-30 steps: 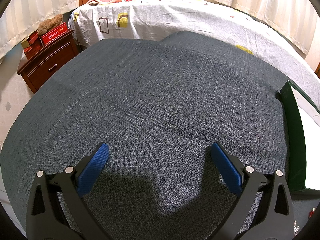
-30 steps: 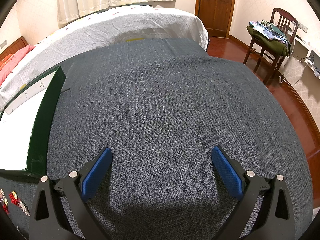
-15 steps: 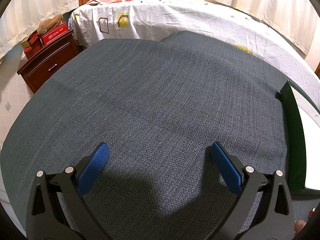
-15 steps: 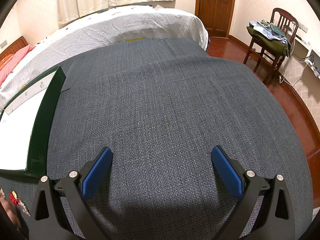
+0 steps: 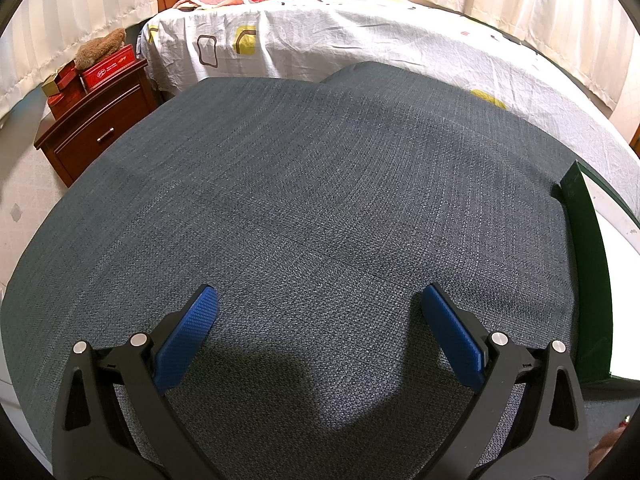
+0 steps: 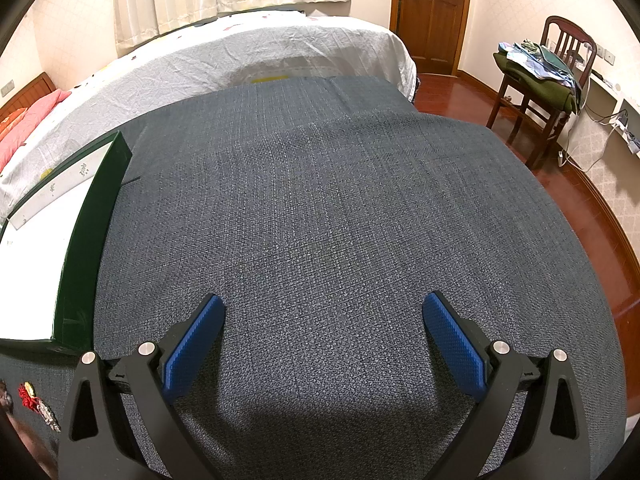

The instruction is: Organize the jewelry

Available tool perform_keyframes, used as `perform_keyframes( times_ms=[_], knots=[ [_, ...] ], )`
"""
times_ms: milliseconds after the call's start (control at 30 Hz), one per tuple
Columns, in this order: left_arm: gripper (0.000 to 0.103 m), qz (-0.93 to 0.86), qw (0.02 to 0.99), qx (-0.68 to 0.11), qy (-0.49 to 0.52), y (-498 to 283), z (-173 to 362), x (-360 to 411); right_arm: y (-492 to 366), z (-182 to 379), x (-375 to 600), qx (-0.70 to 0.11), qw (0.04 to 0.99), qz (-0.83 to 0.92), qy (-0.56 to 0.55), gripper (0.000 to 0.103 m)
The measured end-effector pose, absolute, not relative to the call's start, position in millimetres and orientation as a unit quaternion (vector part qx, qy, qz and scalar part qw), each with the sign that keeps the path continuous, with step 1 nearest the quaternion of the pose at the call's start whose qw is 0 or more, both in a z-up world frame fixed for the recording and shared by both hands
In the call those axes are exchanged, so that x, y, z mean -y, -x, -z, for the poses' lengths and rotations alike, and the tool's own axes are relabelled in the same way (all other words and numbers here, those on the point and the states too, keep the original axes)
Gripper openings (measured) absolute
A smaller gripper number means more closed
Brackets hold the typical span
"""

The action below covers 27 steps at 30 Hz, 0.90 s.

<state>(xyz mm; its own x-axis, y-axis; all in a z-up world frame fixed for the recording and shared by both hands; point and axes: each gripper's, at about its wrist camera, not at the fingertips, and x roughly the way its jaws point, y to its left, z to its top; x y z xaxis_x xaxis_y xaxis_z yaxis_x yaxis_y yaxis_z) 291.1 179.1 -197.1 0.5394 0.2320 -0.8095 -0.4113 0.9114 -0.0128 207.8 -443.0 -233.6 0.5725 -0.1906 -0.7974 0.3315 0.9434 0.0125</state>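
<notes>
A dark green box with a white inside lies on the grey-blue cloth; its wall (image 5: 588,276) runs down the right edge of the left wrist view, and its wall (image 6: 86,248) down the left edge of the right wrist view. Small pieces of jewelry (image 6: 34,402), red and gold with silver bits, lie on the cloth at the right wrist view's bottom left, below the box. My left gripper (image 5: 318,336) stands open over bare cloth, nothing between its blue pads. My right gripper (image 6: 322,340) is open too, over bare cloth, right of the box.
A hand (image 6: 24,440) shows at the bottom left corner beside the jewelry. Behind the cloth-covered table (image 6: 340,200) is a bed (image 5: 360,40) with a white sheet. A wooden nightstand (image 5: 92,120) stands far left, a chair (image 6: 544,92) with clothes and a door (image 6: 432,12) far right.
Both grippers have stayed still. A hand has come in at the bottom left of the right wrist view, by the jewelry, and shows faintly at the bottom right of the left wrist view.
</notes>
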Motion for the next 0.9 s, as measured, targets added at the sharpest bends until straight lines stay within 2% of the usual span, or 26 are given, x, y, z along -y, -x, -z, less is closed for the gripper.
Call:
perform_keyframes(
  times_ms=[900],
  knots=[
    [0.099,-0.185,0.872,-0.443,0.101,-290.6,197.1,-178.8,-209.1,233.7,443.2,-0.438,0.883,0.148,-0.080,0.097]
  ],
)
